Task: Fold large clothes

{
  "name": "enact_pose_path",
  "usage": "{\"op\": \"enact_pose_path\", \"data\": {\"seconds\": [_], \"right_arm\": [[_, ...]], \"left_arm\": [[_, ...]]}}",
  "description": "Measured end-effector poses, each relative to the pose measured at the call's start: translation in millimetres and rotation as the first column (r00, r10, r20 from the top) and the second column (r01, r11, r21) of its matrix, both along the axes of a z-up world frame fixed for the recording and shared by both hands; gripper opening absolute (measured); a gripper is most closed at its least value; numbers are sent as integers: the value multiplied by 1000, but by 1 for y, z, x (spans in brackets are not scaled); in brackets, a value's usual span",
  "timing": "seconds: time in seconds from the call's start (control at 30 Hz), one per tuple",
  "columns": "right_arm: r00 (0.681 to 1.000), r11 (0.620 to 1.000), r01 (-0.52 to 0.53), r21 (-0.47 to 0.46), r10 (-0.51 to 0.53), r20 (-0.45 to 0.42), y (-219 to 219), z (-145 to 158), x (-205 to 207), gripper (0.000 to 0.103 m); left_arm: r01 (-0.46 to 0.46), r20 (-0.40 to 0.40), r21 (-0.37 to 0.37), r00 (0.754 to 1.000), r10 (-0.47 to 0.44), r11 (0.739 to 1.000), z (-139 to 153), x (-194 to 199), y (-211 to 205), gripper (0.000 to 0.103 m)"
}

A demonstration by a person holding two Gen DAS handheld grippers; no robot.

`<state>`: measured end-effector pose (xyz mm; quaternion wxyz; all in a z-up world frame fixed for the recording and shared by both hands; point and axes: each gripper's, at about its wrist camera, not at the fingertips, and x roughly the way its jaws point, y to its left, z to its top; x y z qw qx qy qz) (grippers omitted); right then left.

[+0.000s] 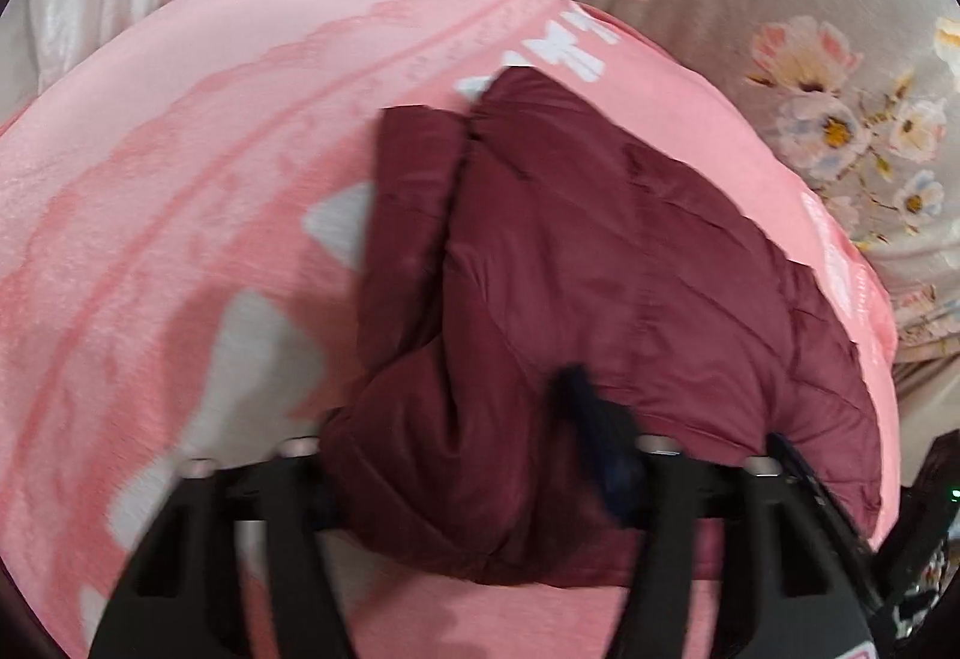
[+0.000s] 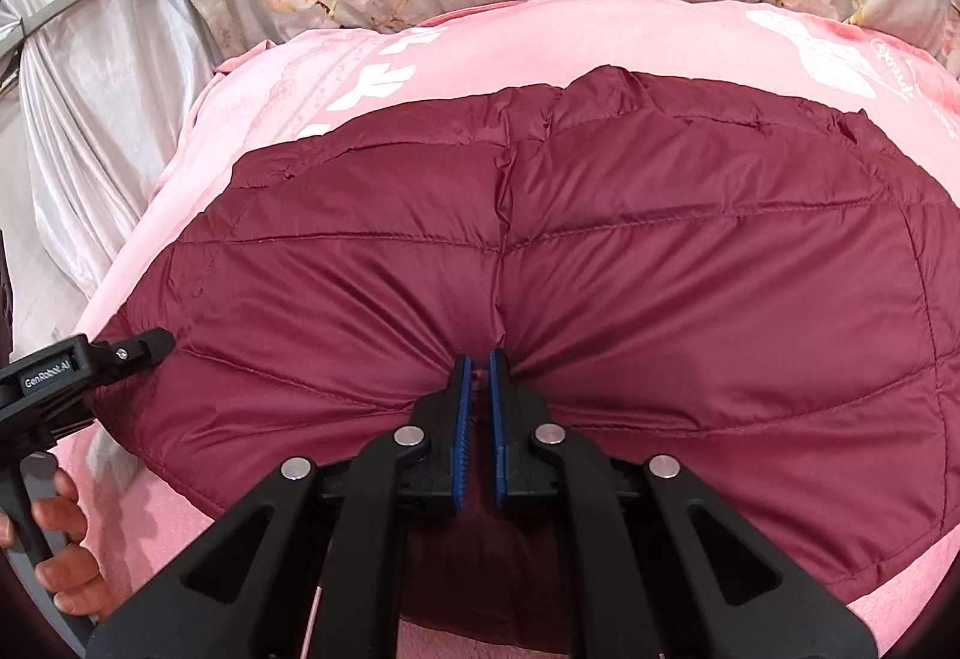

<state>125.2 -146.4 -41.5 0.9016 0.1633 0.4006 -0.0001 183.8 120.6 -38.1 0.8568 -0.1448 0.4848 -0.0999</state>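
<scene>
A maroon quilted puffer jacket (image 2: 600,251) lies folded on a pink blanket (image 2: 540,29). My right gripper (image 2: 479,359) is shut on a pinch of the jacket's near edge, its blue pads almost together. In the left wrist view the jacket (image 1: 600,251) bulges over my left gripper (image 1: 480,479); the fabric covers the left finger, and one dark blue pad (image 1: 594,419) shows through. The fingers stand wide apart with the jacket's edge bunched between them. The left gripper also shows in the right wrist view (image 2: 144,347) at the jacket's left edge.
The pink blanket (image 1: 180,179) with white print lies on a grey floral bedspread (image 1: 810,29). A silvery satin curtain (image 2: 90,89) hangs at the left. The person's hand (image 2: 60,539) holds the left gripper's handle.
</scene>
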Motion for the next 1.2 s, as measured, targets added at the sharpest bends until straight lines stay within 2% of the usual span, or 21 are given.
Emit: {"op": "enact_pose_path", "data": {"seconds": [0.03, 0.1, 0.23, 0.33, 0.47, 0.63, 0.7, 0.77, 0.83, 0.9, 0.97, 1.03, 1.1, 1.17, 1.2], "right_arm": [[1000, 1000, 9, 20, -9, 1, -4, 1, -3, 5], [1000, 998, 29, 60, -29, 0, -12, 4, -14, 5], [999, 995, 31, 93, -32, 12, -29, 8, -47, 7], [1000, 994, 22, 108, -21, -7, -33, 1, -56, 7], [1000, 990, 20, 140, -19, -14, -34, -9, -48, 6], [999, 973, 38, 229, -40, 2, -54, 1, -62, 7], [998, 971, 57, 232, -64, 24, -69, 12, -81, 7], [995, 974, 81, 213, -89, 32, -83, 21, -99, 7], [991, 978, 131, 160, -135, 15, -99, 24, -117, 7], [982, 975, 186, 118, -186, -5, -118, 23, -132, 7], [974, 968, 224, 115, -224, -17, -130, 20, -142, 7], [961, 953, 275, 123, -274, -30, -149, 15, -154, 7], [951, 942, 309, 132, -308, -28, -162, 14, -165, 7], [944, 935, 328, 131, -329, -14, -171, 19, -171, 8], [942, 934, 334, 126, -336, 0, -175, 24, -172, 9]], "left_arm": [[2, 12, 14, 1000, -3, 1000, 5, -2, -4, 26], [16, 38, 18, 999, -17, 1000, 17, -6, -8, 19], [49, 102, -2, 994, -49, 999, 48, -14, -12, 15], [94, 160, -16, 983, -90, 995, 76, -24, -24, 15], [199, 261, 19, 945, -197, 980, 122, -44, -68, 15], [357, 285, 41, 891, -354, 933, 155, -56, -142, 15], [404, 279, 68, 870, -406, 912, 157, -59, -180, 15], [433, 261, 72, 861, -436, 898, 153, -61, -207, 17], [474, 220, 75, 850, -478, 877, 138, -62, -244, 22], [508, 160, 109, 840, -519, 855, 120, -66, -272, 26], [550, 80, 101, 826, -558, 829, 93, -67, -298, 32], [569, 20, 80, 820, -572, 818, 79, -71, -309, 35], [583, 8, 55, 812, -584, 811, 78, -78, -305, 35], [577, 49, 29, 815, -578, 816, 91, -85, -289, 44], [568, 87, -1, 820, -565, 823, 104, -87, -273, 57]]}}
